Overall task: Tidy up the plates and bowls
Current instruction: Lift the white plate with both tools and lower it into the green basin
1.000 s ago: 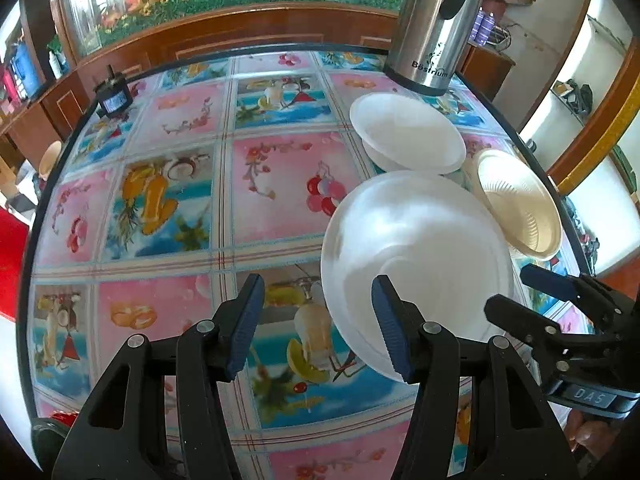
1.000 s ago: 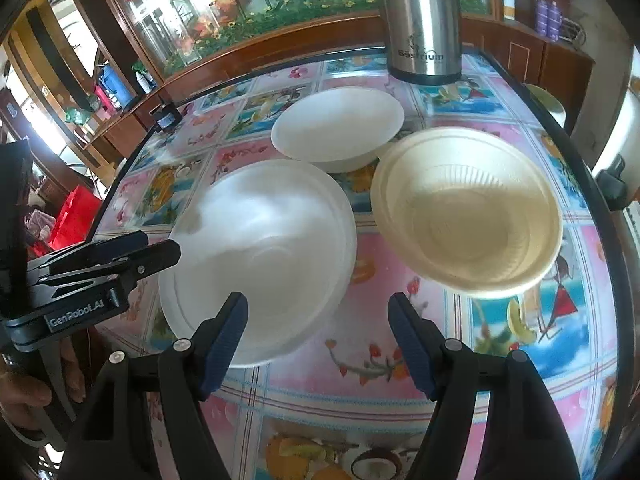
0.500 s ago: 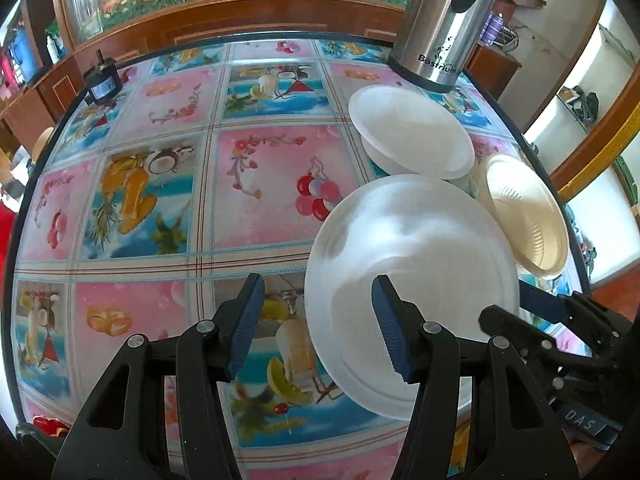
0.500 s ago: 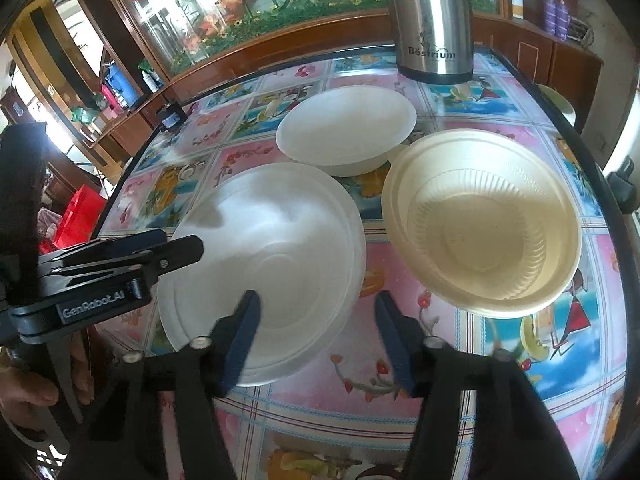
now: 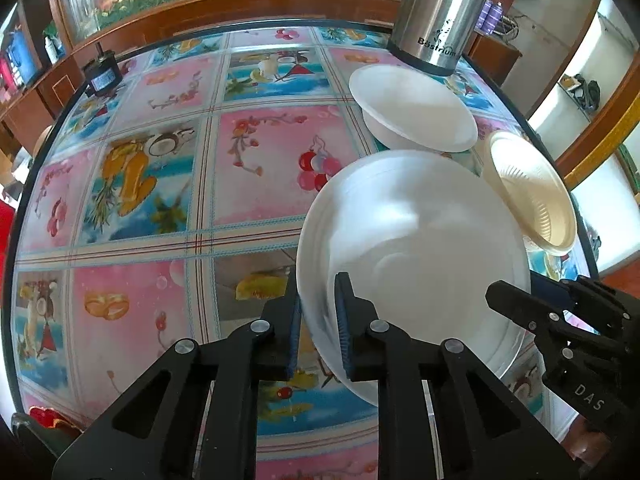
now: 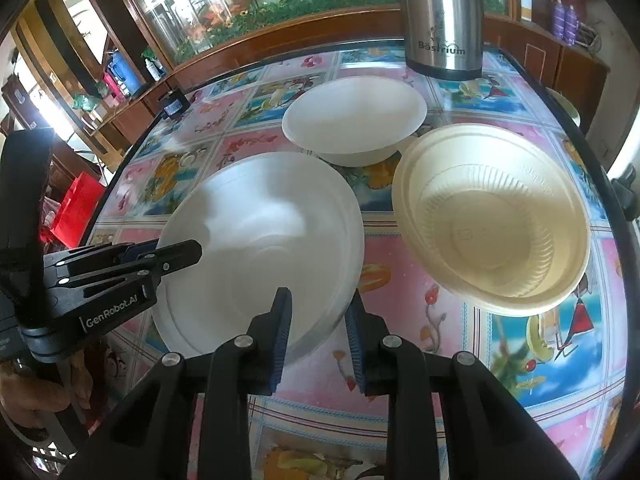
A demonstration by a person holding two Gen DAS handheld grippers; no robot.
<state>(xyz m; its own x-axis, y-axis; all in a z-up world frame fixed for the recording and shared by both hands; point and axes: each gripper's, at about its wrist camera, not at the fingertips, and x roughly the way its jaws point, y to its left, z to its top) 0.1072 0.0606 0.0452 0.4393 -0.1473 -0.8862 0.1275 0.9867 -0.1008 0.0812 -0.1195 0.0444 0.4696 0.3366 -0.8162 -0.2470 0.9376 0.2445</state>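
Note:
A large translucent white bowl [image 5: 420, 248] [image 6: 260, 232] sits in the middle of the table. My left gripper [image 5: 318, 300] [image 6: 180, 252] is shut on its left rim, one pad inside and one outside. My right gripper [image 6: 316, 308] [image 5: 516, 296] has its jaws closing on the near right rim, and the pads [image 6: 282, 320] press the bowl's wall between them. Behind it stands a smaller white bowl [image 5: 412, 112] [image 6: 356, 120]. A cream ribbed bowl [image 5: 532, 196] [image 6: 492, 220] lies to the right. Both are upright and untouched.
A tall steel thermos [image 5: 436, 12] [image 6: 440, 12] stands at the table's far edge behind the small bowl. A small black object [image 5: 100, 76] [image 6: 172, 104] sits at the far left rim. The glass-topped table [image 5: 160, 200] has a colourful fruit-pattern cloth. A person's hand [image 6: 24, 392] holds the left gripper.
Both grippers went from wide open to closed on the large white bowl's rim, the left one last. Neither hand has shifted much.

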